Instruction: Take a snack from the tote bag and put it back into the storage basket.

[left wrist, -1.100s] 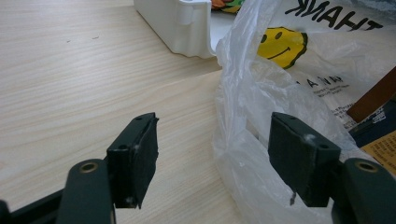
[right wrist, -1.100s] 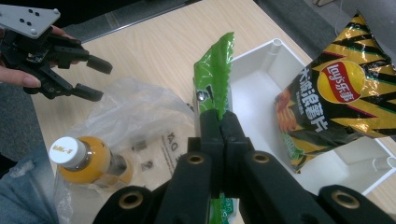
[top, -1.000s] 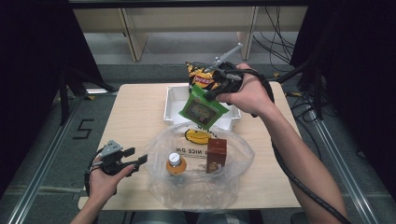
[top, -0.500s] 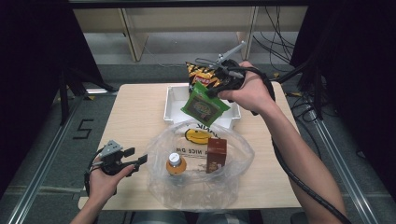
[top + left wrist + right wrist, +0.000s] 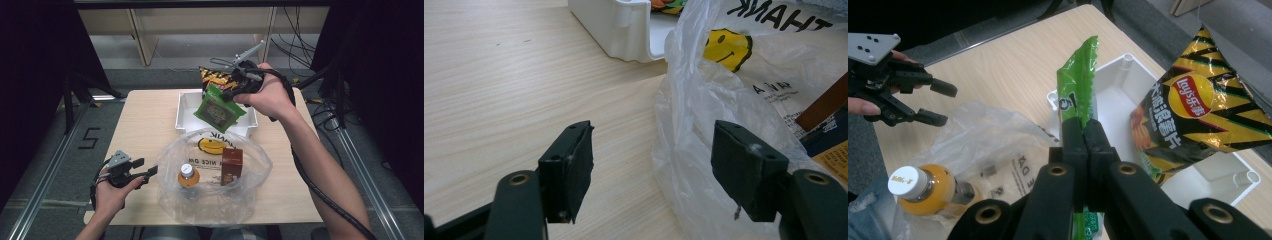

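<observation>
Green packet (image 5: 218,108) hangs pinched in the shut jaws of the right gripper (image 5: 1083,134), upper centre, above the white bin (image 5: 182,113). Plastic bag (image 5: 250,175), lower centre, already holds a bottle (image 5: 187,175) and a brown box (image 5: 231,165). Left gripper (image 5: 147,174) waits beside it, jaws wide and empty. Packet and chips (image 5: 1198,107) appear left to pack.

hand-held gripper (image 5: 150,172): black jaws | grey plate | cable, seemingly black

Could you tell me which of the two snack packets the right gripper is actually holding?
The green packet: the right gripper is shut on it. The yellow-and-black chips bag leans in the white bin.
</observation>
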`<state>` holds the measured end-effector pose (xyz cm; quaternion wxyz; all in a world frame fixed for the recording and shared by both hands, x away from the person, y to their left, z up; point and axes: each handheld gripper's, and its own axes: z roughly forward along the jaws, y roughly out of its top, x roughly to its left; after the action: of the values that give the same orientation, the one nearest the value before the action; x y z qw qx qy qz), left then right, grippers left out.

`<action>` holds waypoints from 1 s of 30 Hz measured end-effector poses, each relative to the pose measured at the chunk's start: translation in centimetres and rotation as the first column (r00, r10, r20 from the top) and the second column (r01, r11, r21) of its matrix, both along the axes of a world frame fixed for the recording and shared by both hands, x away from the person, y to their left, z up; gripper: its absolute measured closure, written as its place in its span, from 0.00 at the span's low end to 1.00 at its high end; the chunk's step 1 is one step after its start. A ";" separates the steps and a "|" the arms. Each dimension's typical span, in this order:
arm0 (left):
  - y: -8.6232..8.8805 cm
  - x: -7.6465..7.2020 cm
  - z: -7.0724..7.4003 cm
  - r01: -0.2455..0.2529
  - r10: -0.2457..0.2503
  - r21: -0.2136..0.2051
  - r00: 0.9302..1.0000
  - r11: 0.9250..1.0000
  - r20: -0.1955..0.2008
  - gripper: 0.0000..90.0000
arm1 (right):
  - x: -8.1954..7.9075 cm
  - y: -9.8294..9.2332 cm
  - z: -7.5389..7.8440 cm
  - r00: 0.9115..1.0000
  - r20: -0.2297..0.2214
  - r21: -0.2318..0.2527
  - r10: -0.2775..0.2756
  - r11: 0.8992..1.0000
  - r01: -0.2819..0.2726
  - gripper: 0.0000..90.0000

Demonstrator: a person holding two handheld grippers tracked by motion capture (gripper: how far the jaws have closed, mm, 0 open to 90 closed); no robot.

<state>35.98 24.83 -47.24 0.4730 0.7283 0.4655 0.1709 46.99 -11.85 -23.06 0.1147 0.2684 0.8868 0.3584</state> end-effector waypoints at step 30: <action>0.0 0.0 -0.1 0.003 -0.003 -0.006 1.000 1.000 -0.004 0.36 | 1.4 -0.6 0.1 0.999 0.027 0.019 -0.033 0.999 0.033 1.00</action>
<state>36.02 24.87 -47.33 0.4744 0.7280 0.4657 0.1674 48.38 -12.43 -22.92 0.1304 0.2789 0.8772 0.3683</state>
